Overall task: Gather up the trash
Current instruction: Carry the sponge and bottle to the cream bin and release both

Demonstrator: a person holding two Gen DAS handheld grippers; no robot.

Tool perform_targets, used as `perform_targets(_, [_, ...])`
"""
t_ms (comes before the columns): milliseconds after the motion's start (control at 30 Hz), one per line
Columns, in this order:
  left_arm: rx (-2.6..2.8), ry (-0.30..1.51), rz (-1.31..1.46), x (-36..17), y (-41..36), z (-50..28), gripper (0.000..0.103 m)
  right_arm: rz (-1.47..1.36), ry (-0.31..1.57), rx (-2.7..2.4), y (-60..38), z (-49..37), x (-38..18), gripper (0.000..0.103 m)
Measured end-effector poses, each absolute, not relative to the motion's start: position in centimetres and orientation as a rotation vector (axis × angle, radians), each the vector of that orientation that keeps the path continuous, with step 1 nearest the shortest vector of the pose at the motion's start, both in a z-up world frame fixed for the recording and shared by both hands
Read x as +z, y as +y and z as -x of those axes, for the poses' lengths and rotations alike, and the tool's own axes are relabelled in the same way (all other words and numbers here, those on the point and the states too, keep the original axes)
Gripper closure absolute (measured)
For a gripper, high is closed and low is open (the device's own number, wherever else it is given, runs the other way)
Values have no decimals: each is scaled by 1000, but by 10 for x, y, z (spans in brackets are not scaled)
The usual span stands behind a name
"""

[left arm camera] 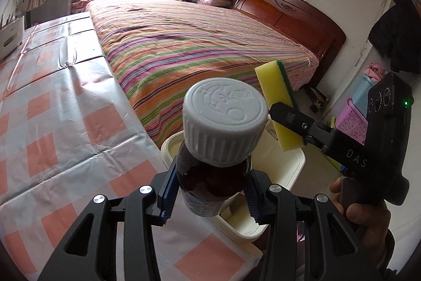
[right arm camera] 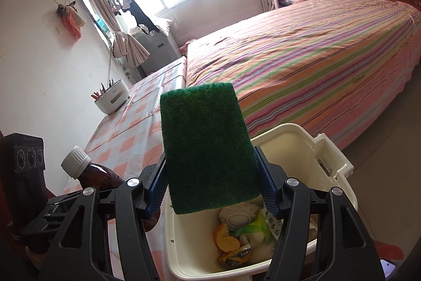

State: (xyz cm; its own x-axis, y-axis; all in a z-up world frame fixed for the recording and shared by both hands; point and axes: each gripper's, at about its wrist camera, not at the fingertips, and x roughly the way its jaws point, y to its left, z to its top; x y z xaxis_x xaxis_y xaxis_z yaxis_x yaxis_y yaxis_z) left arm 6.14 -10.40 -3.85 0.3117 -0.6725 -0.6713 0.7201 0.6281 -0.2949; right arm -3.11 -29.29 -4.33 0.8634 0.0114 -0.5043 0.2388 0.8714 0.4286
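My left gripper [left arm camera: 210, 192] is shut on a brown bottle [left arm camera: 223, 120] with a ribbed white cap, held upright over the near rim of a cream bin [left arm camera: 297, 157]. In the right wrist view the bottle [right arm camera: 97, 175] leans at lower left beside the bin [right arm camera: 339, 157]. My right gripper [right arm camera: 211, 170] is shut on a sponge [right arm camera: 205, 144], green scouring face toward the camera, held above the bin's opening. The left wrist view shows the sponge [left arm camera: 276, 102] yellow with a green edge, one black finger [left arm camera: 292, 120] across it. Wrappers and other rubbish [right arm camera: 244, 236] lie in the bin.
The bin stands at the edge of a table with a pink-and-grey checked cloth [left arm camera: 65, 109]. A bed with a striped cover [left arm camera: 197, 44] lies just beyond. A white utensil holder [right arm camera: 111, 99] sits far back on the table. A purple basket [left arm camera: 352, 120] stands on the floor to the right.
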Motion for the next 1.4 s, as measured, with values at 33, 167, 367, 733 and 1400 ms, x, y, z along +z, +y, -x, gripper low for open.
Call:
perform_targets(33, [-922,854,-65,-39,-106,-61,60,-507,520,-129,-293,31,-44,43])
perform_targets(167, [-930,859,-76,-42,-115,-59,60,-523,525,-149,-297,33,-46,43])
perform_targets(367, [-929,872,-89,-47,-121,-57,60,-540,539,-169,-301,32,-49,35])
perform_targets(733, [-930,887,-94,-51,-131,-60,60,-610,490,-175,-312,42,-39,31])
perform_targets(1400, [-944,865,-113,-55,-147,-54,32,-627,423,-188,-314,60,-34,30])
